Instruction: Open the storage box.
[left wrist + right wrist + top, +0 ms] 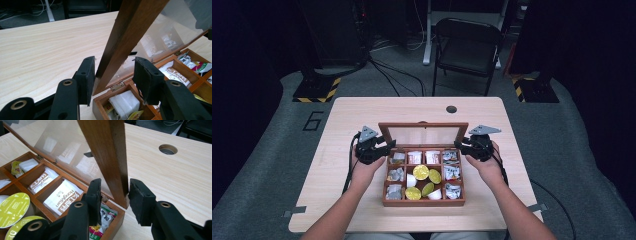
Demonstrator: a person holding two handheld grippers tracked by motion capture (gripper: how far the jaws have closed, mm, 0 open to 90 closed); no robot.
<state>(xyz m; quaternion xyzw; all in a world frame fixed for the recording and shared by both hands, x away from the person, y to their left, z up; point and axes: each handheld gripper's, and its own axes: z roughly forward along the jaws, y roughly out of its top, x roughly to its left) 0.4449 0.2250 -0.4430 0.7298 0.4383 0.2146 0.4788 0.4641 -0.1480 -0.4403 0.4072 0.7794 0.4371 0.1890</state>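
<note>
1. High view: a wooden compartment box [423, 201] sits at the near middle of the table [347, 115], its glass-paned lid [423, 134] standing up at the far side. The left gripper [384, 148] is at the lid's left edge, the right gripper [460, 145] at its right edge.
2. Left gripper view: the jaws straddle the lid's wooden side rail [120, 42]; a gap shows on both sides, so I can't tell if they pinch.
3. Right gripper view: jaws closed on the lid's frame [110, 157], with sachets [62, 197] and coffee capsules [13, 206] in the compartments.
</note>
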